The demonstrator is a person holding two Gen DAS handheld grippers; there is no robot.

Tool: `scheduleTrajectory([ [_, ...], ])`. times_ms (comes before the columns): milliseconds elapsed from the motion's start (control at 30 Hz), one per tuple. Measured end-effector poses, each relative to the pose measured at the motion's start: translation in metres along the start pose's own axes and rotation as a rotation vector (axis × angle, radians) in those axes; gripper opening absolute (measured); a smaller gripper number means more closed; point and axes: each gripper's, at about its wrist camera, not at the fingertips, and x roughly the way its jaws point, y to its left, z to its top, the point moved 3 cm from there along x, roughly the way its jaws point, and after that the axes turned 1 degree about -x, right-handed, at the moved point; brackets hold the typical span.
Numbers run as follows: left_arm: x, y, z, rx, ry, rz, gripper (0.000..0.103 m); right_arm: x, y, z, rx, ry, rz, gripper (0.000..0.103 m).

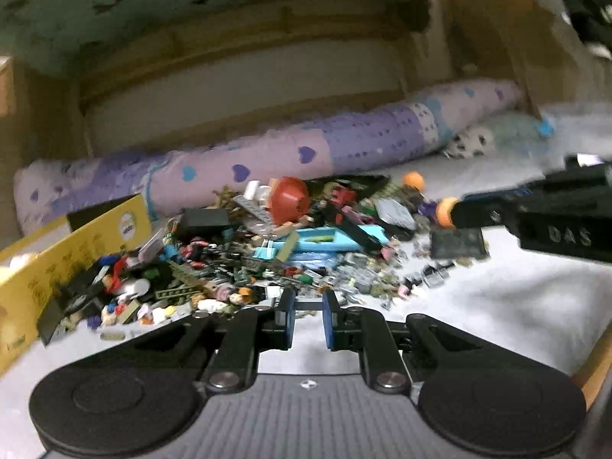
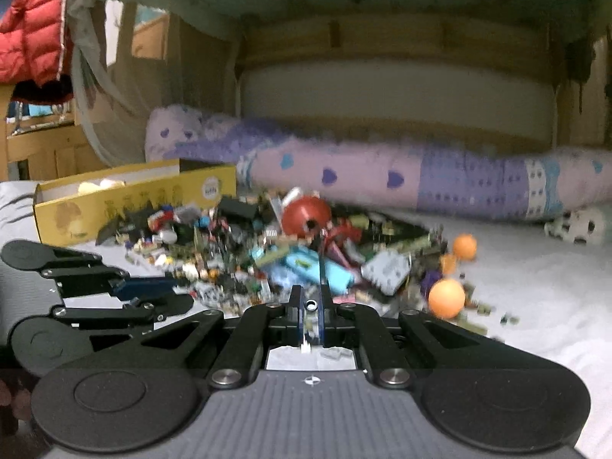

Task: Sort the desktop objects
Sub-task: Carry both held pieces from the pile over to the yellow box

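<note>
Left gripper (image 1: pixel 308 308): jaws parted by a narrow gap, nothing between them, low centre of the left wrist view, just before the near edge of the toy pile (image 1: pixel 267 244). The pile lies on a white sheet (image 1: pixel 497 306) across mid-frame: small bricks, a red dome piece (image 1: pixel 288 199), a light blue tray piece (image 1: pixel 317 243), a grey plate (image 1: pixel 396 212).

Yellow box (image 1: pixel 76 252) at left of frame, touching the pile's left side. Patterned purple bolster (image 1: pixel 267 153) runs behind the pile, upper middle.

Right gripper (image 2: pixel 310 306): jaws nearly together, clamped on a small grey piece with a round hole (image 2: pixel 311 305), low centre of the right wrist view. Exact type of piece unclear from blur.

Orange balls at the pile's right edge: one near (image 2: pixel 446 298), one farther (image 2: pixel 464 246). Spotted ball (image 2: pixel 573 225) at far right, beside the bolster. Red jacket (image 2: pixel 34 23) upper left.
</note>
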Motion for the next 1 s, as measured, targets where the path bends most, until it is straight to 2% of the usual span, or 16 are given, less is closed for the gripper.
scheduleTrajectory([
  [167, -0.009, 0.009, 0.0, -0.027, -0.024, 0.032, 0.016, -0.003, -0.004, 0.001, 0.046, -0.018, 0.019, 0.009],
  [267, -0.017, 0.011, 0.0, -0.033, -0.062, 0.055, 0.016, -0.006, -0.001, 0.002, 0.023, -0.051, 0.02, 0.009],
  [400, -0.026, 0.017, 0.0, -0.073, -0.107, 0.038, 0.016, -0.009, 0.004, 0.002, 0.005, -0.075, 0.027, 0.009],
  [533, -0.032, 0.019, -0.001, -0.083, -0.111, 0.034, 0.016, -0.008, 0.005, 0.001, 0.018, -0.084, 0.039, 0.009],
  [733, -0.035, 0.027, -0.001, -0.121, -0.11, 0.054, 0.016, -0.014, 0.008, 0.002, 0.027, -0.155, 0.069, 0.009],
  [867, -0.037, 0.034, -0.001, -0.137, -0.084, 0.066, 0.017, -0.012, 0.013, 0.002, 0.008, -0.121, 0.067, 0.009],
  [1000, -0.047, 0.046, -0.001, -0.163, -0.103, 0.094, 0.017, -0.015, 0.012, 0.004, 0.07, -0.116, 0.08, 0.01],
])
